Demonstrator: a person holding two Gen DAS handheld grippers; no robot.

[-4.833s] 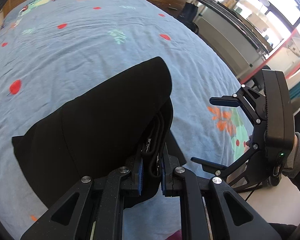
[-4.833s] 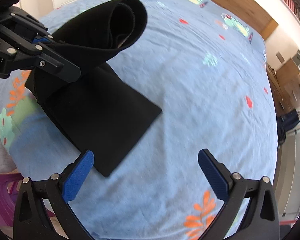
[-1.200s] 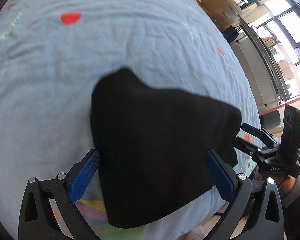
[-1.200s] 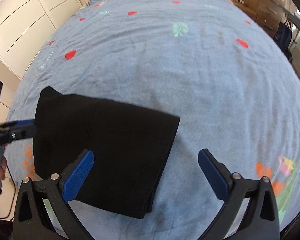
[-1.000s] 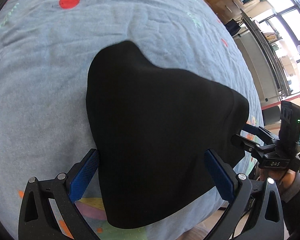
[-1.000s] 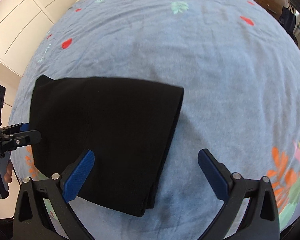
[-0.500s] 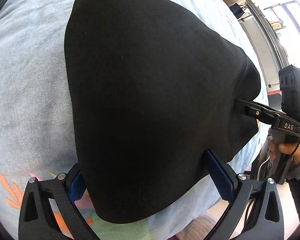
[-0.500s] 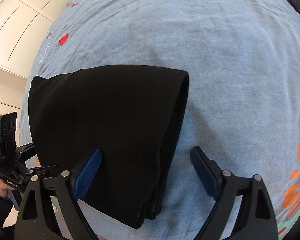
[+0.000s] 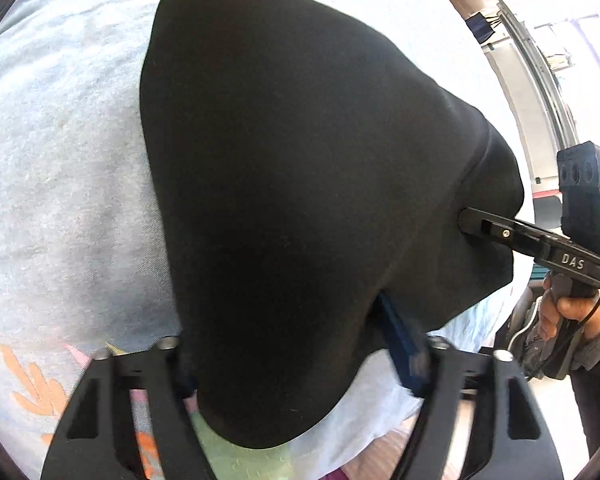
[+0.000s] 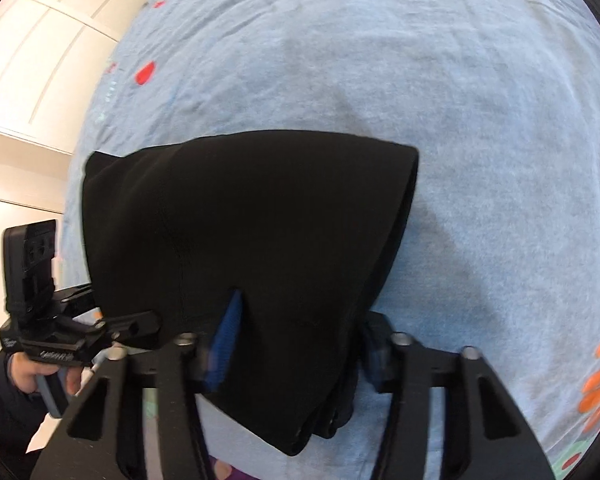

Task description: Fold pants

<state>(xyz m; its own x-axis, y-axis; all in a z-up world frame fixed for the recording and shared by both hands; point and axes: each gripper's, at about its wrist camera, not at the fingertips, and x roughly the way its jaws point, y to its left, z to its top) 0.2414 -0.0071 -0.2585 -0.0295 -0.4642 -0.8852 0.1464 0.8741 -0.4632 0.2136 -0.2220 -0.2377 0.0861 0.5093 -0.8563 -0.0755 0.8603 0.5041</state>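
Blue bedspread (image 10: pixel 480 100) bears folded black pants (image 10: pixel 252 232), tilted leftward.

The folded pants (image 10: pixel 252 240) lie on the bedsheet (image 10: pixel 480 120) near its front edge. The right gripper (image 10: pixel 296 344) straddles their near right corner, the left gripper (image 9: pixel 296 340) their near left corner. A wardrobe (image 10: pixel 32 60) stands beyond the bed's left side.
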